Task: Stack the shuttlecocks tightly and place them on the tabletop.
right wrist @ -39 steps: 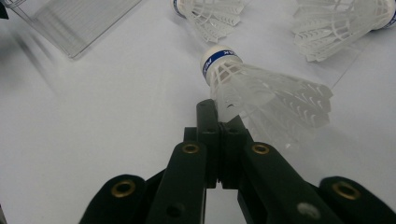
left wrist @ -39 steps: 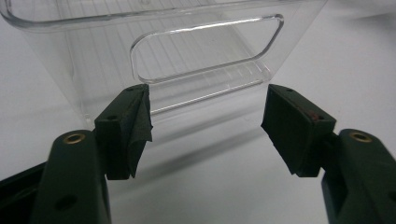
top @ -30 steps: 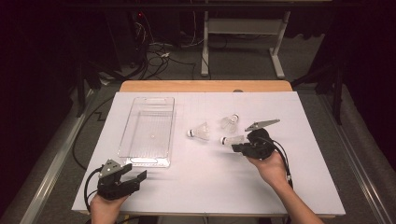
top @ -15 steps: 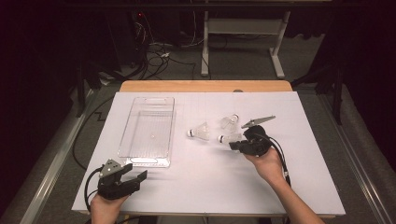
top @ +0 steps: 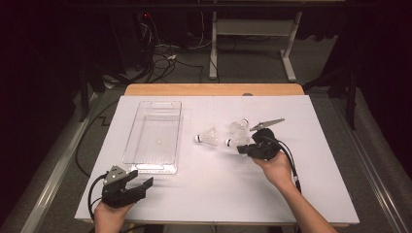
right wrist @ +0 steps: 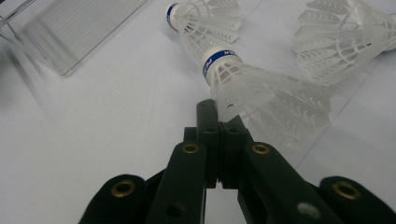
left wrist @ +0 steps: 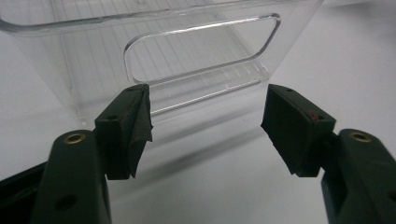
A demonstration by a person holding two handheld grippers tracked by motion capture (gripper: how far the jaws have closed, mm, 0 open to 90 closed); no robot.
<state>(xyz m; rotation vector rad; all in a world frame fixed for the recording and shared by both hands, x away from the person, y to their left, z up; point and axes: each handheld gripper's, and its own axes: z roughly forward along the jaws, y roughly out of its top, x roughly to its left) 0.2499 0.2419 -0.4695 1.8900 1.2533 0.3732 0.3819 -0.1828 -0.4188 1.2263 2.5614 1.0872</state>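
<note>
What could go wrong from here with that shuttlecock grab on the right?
The right gripper is shut on only the skirt edge of the nearest shuttlecock, a thin hold that may slip or crush the plastic when lifted. The other two shuttlecocks lie close by, so a lift or swing could knock them. The clear bin sits well to the side, a long carry.

Three shuttlecocks (top: 210,137), it seems; one clear tray (top: 154,137).
</note>
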